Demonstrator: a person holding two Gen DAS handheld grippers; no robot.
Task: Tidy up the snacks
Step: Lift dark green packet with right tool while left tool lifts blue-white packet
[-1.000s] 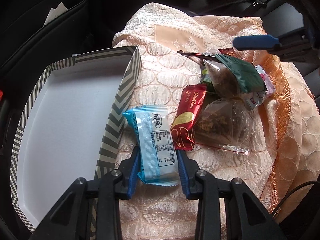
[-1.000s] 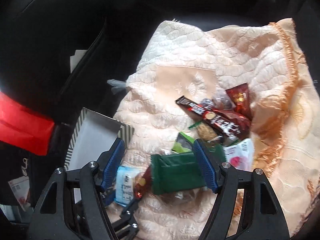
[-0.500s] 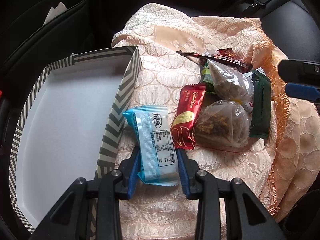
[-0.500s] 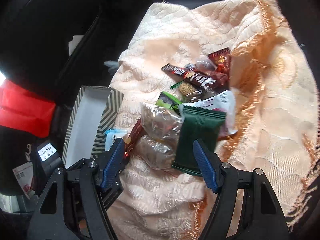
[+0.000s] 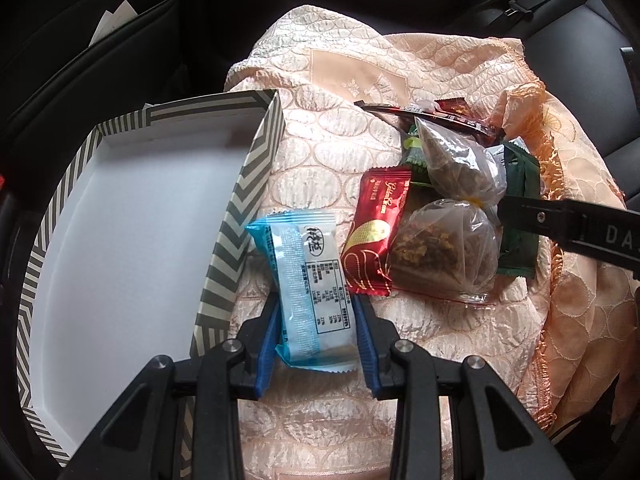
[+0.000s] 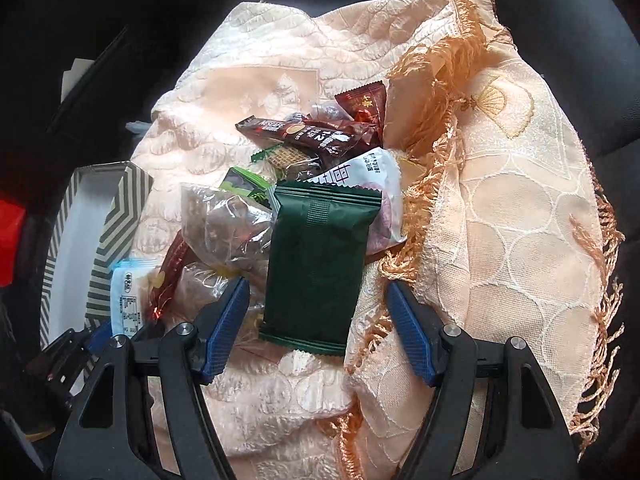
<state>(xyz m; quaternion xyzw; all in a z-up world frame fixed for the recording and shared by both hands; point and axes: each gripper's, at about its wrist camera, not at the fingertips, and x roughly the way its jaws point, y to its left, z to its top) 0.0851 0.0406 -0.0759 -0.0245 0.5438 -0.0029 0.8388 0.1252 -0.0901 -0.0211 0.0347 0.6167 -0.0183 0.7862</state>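
Note:
My left gripper (image 5: 316,328) is shut on a light blue snack packet (image 5: 306,284) lying on the peach cloth beside the striped box (image 5: 236,216). To its right lie a red packet (image 5: 376,236), two clear bags of dried bits (image 5: 444,248) and a dark green packet (image 5: 518,216). My right gripper (image 6: 318,326) is open, its blue pads either side of the lower end of the dark green packet (image 6: 318,260), not touching it. Behind lie a Nescafe stick (image 6: 300,134), a white packet (image 6: 368,184) and a brown packet (image 6: 364,104).
The white-lined striped box (image 6: 120,216) has nothing in it and stands left of the pile. The peach cloth (image 6: 500,200) with an orange fringe covers a black car seat (image 5: 580,20). The right gripper's black arm (image 5: 568,224) crosses the left view's right edge.
My right gripper has moved down and closer, so the green packet now lies between its open pads. The left gripper and blue packet have not moved.

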